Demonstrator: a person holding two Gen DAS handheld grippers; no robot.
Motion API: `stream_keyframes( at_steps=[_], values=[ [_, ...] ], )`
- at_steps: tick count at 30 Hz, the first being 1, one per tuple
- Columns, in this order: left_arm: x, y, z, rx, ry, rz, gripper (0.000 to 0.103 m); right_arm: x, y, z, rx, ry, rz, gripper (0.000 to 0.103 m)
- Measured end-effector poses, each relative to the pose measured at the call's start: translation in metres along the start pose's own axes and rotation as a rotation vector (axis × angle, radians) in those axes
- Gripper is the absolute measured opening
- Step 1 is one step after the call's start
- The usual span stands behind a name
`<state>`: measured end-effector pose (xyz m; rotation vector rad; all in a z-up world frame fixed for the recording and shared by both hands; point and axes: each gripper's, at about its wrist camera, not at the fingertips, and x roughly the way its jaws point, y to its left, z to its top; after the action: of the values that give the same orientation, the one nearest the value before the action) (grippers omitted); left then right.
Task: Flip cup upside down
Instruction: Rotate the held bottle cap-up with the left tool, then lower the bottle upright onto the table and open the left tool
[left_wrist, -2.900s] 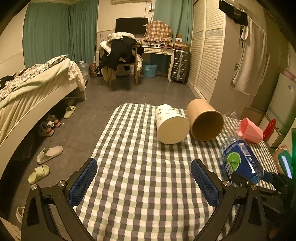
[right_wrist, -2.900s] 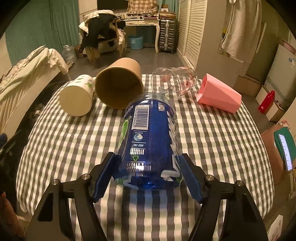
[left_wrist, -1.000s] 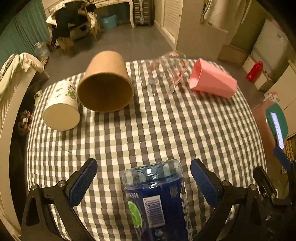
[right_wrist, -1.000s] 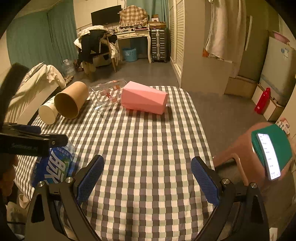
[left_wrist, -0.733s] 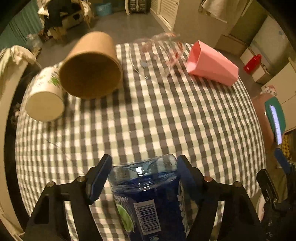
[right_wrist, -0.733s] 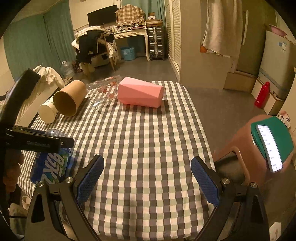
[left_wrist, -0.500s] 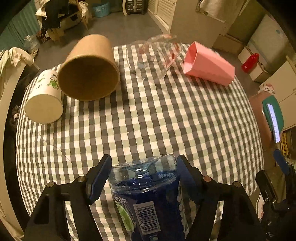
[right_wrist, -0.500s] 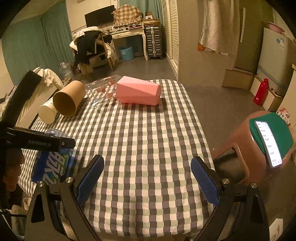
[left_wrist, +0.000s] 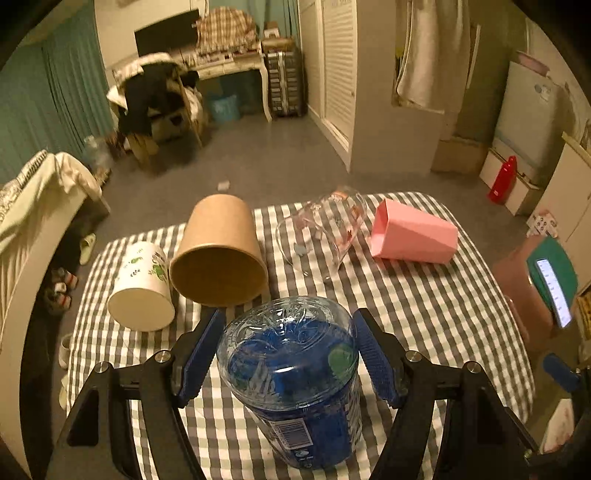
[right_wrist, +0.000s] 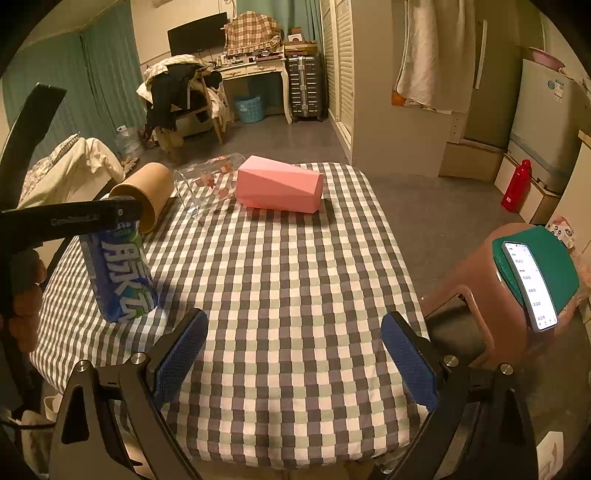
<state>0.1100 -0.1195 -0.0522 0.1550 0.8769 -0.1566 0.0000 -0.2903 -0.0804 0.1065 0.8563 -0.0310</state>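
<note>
A blue clear-plastic cup (left_wrist: 288, 369) stands on the checked tablecloth (left_wrist: 406, 314) with its moulded base facing up. My left gripper (left_wrist: 288, 356) is shut on it, one blue pad against each side near the top. The right wrist view shows the same blue cup (right_wrist: 118, 280) at the table's left, leaning slightly, its lower end on the cloth, with the left gripper's black arm across its top. My right gripper (right_wrist: 295, 356) hangs open over the near edge of the table with nothing between its fingers.
Lying on their sides at the far end are a white cup (left_wrist: 142, 291), a brown paper cup (left_wrist: 221, 258), a clear glass (left_wrist: 321, 232) and a pink cup (left_wrist: 410, 236). A stool (right_wrist: 480, 266) carrying a phone (right_wrist: 528, 288) stands right of the table.
The right gripper let go of the blue cup and drew off to the right. The left gripper closed on it and turned it base-up, and it now stands on the cloth.
</note>
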Motion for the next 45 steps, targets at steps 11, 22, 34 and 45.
stream_keyframes(
  at_steps=[11,22,34,45],
  values=[
    [-0.014,-0.005,-0.018,0.025,-0.063,0.005,0.074,0.003,0.004,0.000,-0.005,0.007,-0.012,0.095],
    [-0.027,-0.013,-0.032,0.034,-0.073,-0.020,0.074,0.005,0.008,-0.001,-0.009,0.014,-0.011,0.095],
    [-0.031,-0.026,-0.040,0.092,-0.102,0.001,0.074,0.003,0.003,-0.004,0.009,0.014,-0.015,0.095],
    [-0.033,-0.026,-0.008,0.135,-0.250,0.039,0.073,0.001,-0.007,-0.006,0.032,0.010,-0.029,0.095]
  ],
)
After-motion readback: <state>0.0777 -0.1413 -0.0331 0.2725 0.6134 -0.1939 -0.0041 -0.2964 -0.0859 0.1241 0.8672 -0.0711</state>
